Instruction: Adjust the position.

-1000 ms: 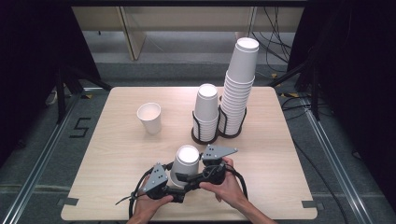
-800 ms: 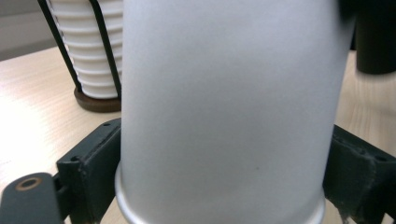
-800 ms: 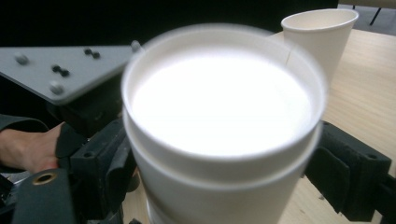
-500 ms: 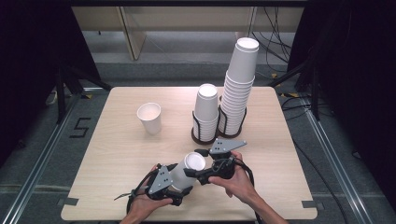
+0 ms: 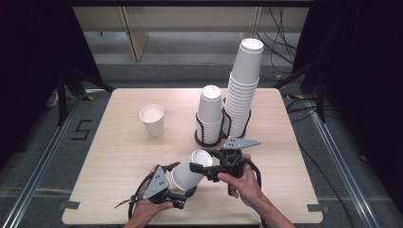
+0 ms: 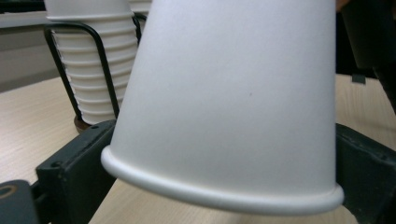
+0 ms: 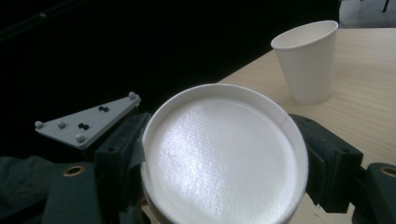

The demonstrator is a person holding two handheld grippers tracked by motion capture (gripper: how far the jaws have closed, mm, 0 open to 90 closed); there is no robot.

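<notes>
A white paper cup [image 5: 189, 175] hangs tilted above the table's front, with its base up and to the right. My left gripper [image 5: 179, 180] is shut on its wide rim end; in the left gripper view the rolled rim [image 6: 219, 189] sits between both black jaws. My right gripper [image 5: 204, 168] is shut on the base end. In the right gripper view the recessed base [image 7: 219, 158] faces the camera with a jaw pressed on each side. Both hands come in from the front edge.
A single upright paper cup [image 5: 153, 119] [image 7: 308, 60] stands at mid left. Behind the held cup, a short cup stack [image 5: 209, 111] and a tall cup stack [image 5: 243, 90] sit in black wire holders [image 6: 100, 70]. The table [image 5: 109, 156] has free room at left.
The held cup has tipped from upright to slanted. My left gripper dropped toward the front edge and my right gripper shifted right, both still on the cup.
</notes>
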